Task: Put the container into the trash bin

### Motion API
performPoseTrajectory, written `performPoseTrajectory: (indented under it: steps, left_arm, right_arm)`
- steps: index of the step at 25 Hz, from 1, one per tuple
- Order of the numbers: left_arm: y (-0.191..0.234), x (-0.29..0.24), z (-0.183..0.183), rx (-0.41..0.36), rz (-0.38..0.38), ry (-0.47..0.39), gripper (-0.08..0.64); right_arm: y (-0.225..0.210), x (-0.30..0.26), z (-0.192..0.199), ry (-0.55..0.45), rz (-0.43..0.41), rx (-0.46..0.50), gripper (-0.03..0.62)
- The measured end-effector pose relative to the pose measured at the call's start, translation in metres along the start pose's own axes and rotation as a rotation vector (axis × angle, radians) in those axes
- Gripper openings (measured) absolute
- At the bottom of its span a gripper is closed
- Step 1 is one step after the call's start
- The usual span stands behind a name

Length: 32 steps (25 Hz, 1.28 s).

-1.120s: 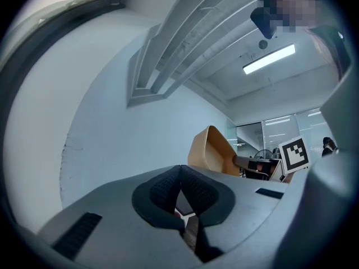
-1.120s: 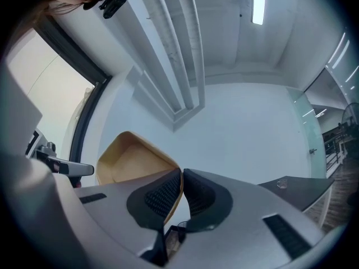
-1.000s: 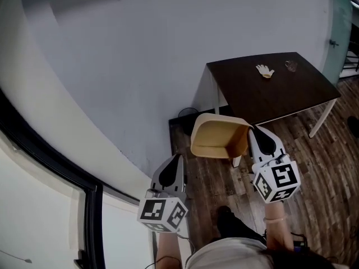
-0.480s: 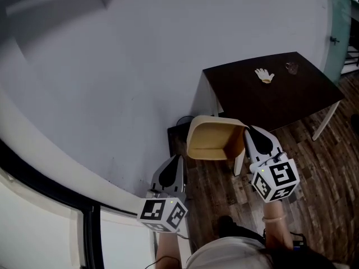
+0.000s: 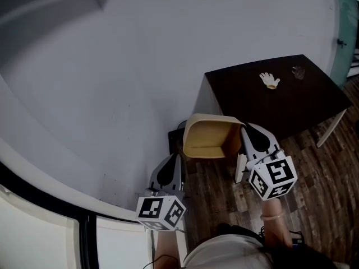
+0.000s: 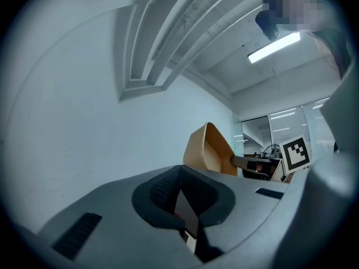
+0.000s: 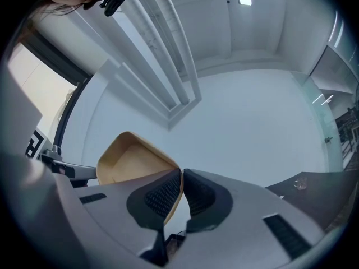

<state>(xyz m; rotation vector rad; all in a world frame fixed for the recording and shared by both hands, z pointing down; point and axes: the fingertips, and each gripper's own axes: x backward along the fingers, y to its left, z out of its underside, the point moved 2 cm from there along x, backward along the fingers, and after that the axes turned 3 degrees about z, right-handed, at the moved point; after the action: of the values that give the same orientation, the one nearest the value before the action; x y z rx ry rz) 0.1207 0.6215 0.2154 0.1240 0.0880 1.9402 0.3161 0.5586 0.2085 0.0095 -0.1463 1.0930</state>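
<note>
Jaws of my right gripper (image 5: 245,129) (image 7: 180,175) are clamped on one side wall of the tan, square-mouthed paper container (image 5: 210,136) (image 7: 126,161), with the thin wall pinched between the ribbed pads. I hold the container in the air, tipped so its empty inside faces up toward my head, above the wood-plank floor (image 5: 219,184) and close to the pale grey wall (image 5: 140,66). From above it sits just off the near left corner of the dark brown counter (image 5: 263,102) (image 7: 314,186).

My left gripper's (image 5: 174,161) (image 6: 180,167) jaws are closed together with nothing between them. It hangs lower and to the left of the container, apart from it; in its own view the container (image 6: 205,150) shows beyond the tips.

On the counter a white glove (image 5: 270,80) lies toward the far edge, with a small clear object (image 5: 298,72) (image 7: 301,184) near it toward the far right corner. A low dark shape (image 5: 176,136) sits on the floor against the wall, partly hidden behind the container; I cannot tell what it is.
</note>
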Motion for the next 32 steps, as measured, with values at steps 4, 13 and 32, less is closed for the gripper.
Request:
performPoseTrajectory:
  steps: [4, 13, 32]
  left_arm:
    - [0.014, -0.021, 0.006, 0.002, -0.01, -0.002, 0.02]
    - [0.043, -0.067, 0.009, 0.01, -0.026, 0.002, 0.02]
    - [0.175, -0.207, 0.004, 0.016, 0.028, 0.019, 0.02]
  right_arm:
    - [-0.006, -0.026, 0.007, 0.005, -0.017, -0.001, 0.025]
    - [-0.02, -0.08, 0.019, 0.017, -0.029, -0.002, 0.025]
    - [-0.037, -0.256, 0.056, 0.064, 0.044, -0.008, 0.025]
